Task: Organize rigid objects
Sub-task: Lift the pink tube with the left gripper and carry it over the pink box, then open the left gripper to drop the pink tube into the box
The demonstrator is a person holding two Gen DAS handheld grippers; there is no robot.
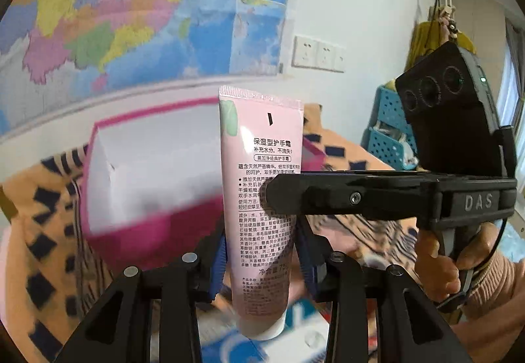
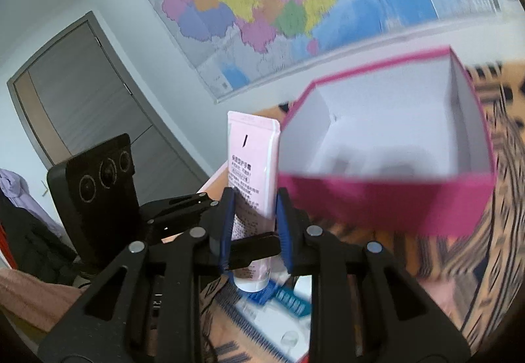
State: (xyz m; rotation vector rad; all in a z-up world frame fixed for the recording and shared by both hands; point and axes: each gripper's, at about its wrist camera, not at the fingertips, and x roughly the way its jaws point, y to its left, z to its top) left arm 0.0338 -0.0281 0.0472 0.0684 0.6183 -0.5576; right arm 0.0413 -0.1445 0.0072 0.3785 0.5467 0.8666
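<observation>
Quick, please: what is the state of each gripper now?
Left gripper: closed on the pink tube.
Right gripper: closed on the same pink tube.

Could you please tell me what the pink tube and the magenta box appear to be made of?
Pink tube: likely soft plastic with a slight sheen; crimped flat top seam, printed text. Magenta box: probably cardboard, matte; thin straight walls, white inside, folded corners.
</observation>
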